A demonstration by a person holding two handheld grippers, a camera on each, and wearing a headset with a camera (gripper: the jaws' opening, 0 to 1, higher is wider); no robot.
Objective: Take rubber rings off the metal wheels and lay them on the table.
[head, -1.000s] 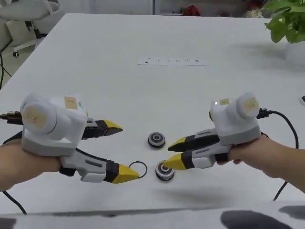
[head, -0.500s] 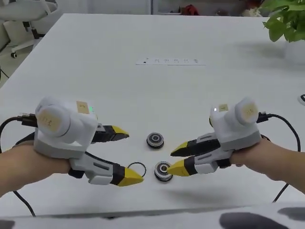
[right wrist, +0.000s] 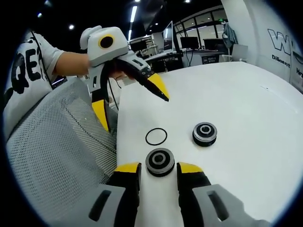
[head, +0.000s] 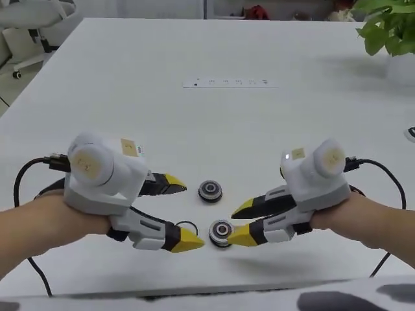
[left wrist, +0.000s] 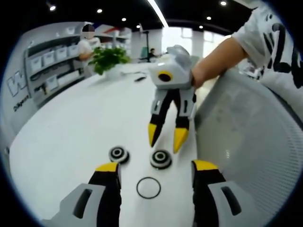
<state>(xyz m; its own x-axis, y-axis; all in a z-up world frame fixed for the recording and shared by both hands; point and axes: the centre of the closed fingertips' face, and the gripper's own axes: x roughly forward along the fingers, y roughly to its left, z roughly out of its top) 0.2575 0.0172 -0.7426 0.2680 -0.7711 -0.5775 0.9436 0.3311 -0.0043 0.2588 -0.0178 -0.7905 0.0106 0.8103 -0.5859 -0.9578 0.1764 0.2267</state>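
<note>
Near wheel: a small silver metal wheel (head: 221,231) with a black rubber ring on its rim lies flat near the front edge of the white counter (head: 194,129).
Far wheel: a second ringed metal wheel (head: 210,190) lies just beyond, untouched.
Loose ring: a thin black rubber ring (head: 187,228) lies flat just left of the near wheel, apparently already laid down.
Right hand-held gripper (head: 235,225): jaws narrowly apart, flanking the near wheel, seemingly to steady it; contact unclear.
Left hand-held gripper (head: 192,215): jaws spread wide over the loose ring, holding nothing, probably readied for stripping.

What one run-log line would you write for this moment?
left tongs: open astride ring | right tongs: open astride near wheel | far wheel: apart | ring: flat on table
</note>
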